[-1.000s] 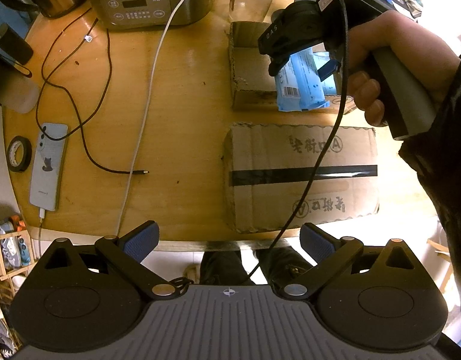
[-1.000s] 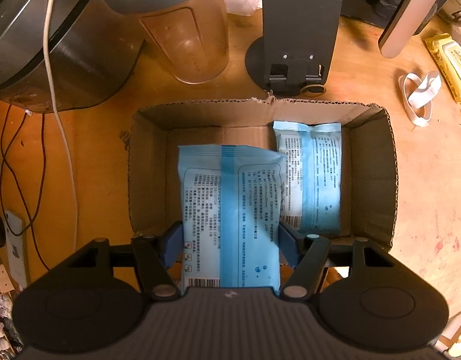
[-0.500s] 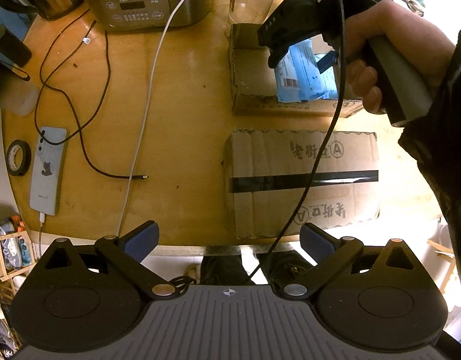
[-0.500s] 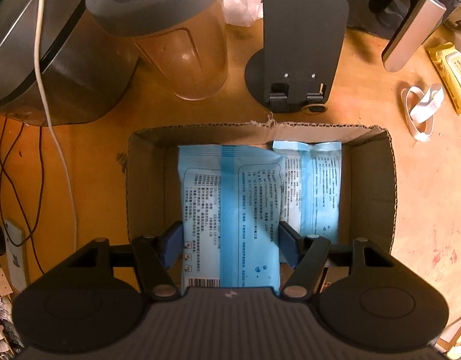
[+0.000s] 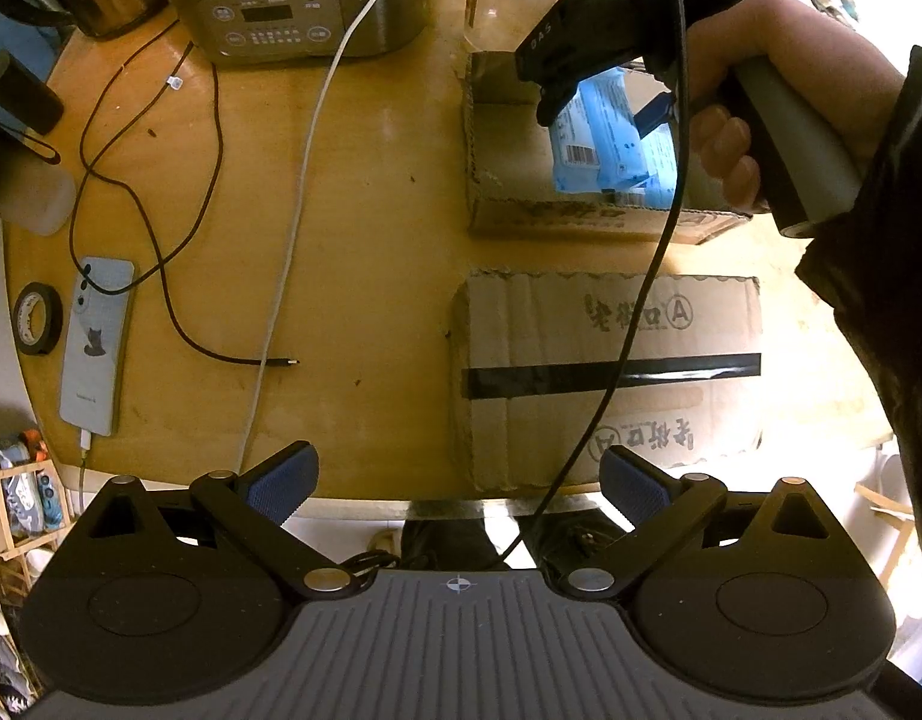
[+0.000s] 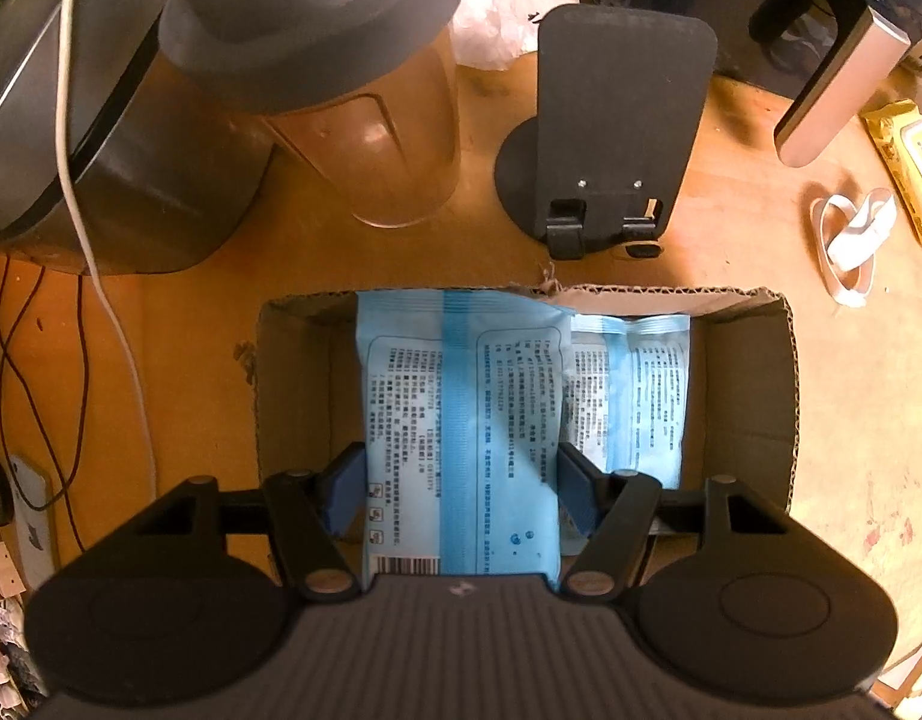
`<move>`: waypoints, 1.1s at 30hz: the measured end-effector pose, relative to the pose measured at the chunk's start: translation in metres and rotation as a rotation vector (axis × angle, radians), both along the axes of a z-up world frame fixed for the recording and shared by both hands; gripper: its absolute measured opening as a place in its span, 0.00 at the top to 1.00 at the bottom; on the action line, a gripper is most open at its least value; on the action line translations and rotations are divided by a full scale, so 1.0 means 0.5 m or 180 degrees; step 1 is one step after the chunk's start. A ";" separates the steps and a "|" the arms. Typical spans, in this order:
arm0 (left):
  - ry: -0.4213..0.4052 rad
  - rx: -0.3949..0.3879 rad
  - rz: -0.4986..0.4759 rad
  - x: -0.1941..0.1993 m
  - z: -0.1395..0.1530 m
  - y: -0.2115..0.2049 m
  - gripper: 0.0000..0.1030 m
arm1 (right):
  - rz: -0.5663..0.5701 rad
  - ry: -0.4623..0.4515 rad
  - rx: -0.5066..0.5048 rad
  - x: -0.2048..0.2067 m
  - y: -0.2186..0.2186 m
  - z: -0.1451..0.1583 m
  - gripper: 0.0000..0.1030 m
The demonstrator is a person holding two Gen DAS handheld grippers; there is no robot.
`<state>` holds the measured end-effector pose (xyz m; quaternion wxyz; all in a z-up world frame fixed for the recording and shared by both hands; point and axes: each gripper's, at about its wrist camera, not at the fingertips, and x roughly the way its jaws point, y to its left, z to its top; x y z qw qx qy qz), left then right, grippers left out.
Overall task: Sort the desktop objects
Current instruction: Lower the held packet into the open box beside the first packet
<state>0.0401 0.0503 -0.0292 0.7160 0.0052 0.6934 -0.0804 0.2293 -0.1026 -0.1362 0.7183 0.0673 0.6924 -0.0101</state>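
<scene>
My right gripper [image 6: 461, 483] is shut on a blue wipes pack [image 6: 461, 420] and holds it over the left half of an open cardboard box [image 6: 749, 372]. A second blue pack [image 6: 635, 390] lies in the box on the right. In the left wrist view the right gripper [image 5: 602, 102] holds the same pack [image 5: 593, 144] above the box [image 5: 581, 216]. My left gripper [image 5: 458, 480] is open and empty, hovering over the table's near edge.
A taped cardboard box [image 5: 611, 372] lies near the front edge. A phone [image 5: 95, 342], tape roll [image 5: 38, 318] and cables [image 5: 173, 276] lie at left. A rice cooker [image 5: 287, 6], clear jug [image 6: 353, 108], phone stand [image 6: 611, 138] and yellow wipes pack [image 6: 911, 168] stand behind the open box.
My right gripper has moved forward with the blue pack, deeper over the open box, so the pack's far end now reaches the back wall. My left gripper has stayed still.
</scene>
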 end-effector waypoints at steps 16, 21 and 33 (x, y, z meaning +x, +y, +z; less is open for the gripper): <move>0.0011 0.0006 0.0021 0.004 -0.002 -0.002 0.00 | 0.0001 0.0007 -0.0009 0.005 -0.002 -0.008 0.37; 0.0017 0.0023 0.0026 0.003 -0.003 0.001 0.00 | 0.0000 0.0013 -0.0024 0.004 -0.002 -0.024 0.37; 0.0032 0.0080 0.0046 0.002 -0.005 0.012 0.00 | -0.0039 0.0043 -0.0026 0.007 0.007 -0.093 0.37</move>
